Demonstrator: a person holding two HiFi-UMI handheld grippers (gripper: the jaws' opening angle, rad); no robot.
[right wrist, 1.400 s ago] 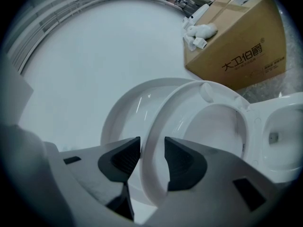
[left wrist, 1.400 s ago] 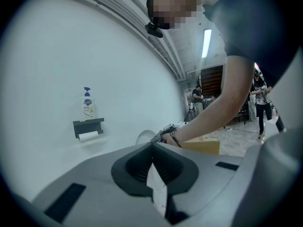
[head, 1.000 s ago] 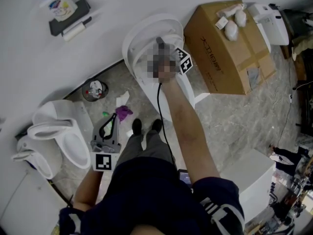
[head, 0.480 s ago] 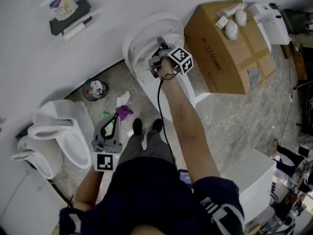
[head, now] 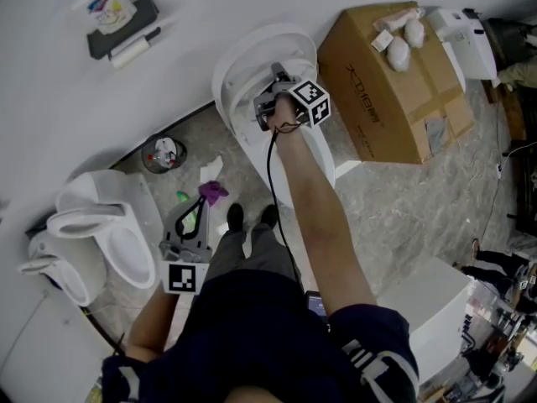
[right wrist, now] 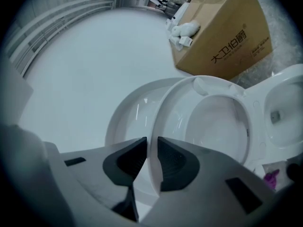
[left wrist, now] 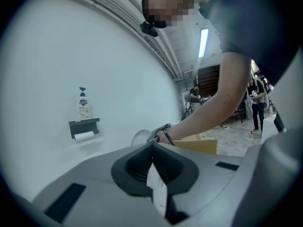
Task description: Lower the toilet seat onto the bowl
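Note:
The white toilet seat stands raised against its lid, above the bowl. My right gripper has just been closing, and its pads now press on the seat's thin rim from both sides. In the head view the same gripper reaches out to the raised seat, with the bowl below the arm. My left gripper hangs low at the left over the floor, holding nothing. In its own view the jaws meet at the tips.
A large cardboard box stands right of the toilet. A second toilet sits at the left, with a small bin and a purple scrap on the floor between. A wall shelf carries a bottle and a paper roll.
The right gripper has rolled slightly where it sits on the seat's rim. The seat still stands upright, and the left gripper has kept still.

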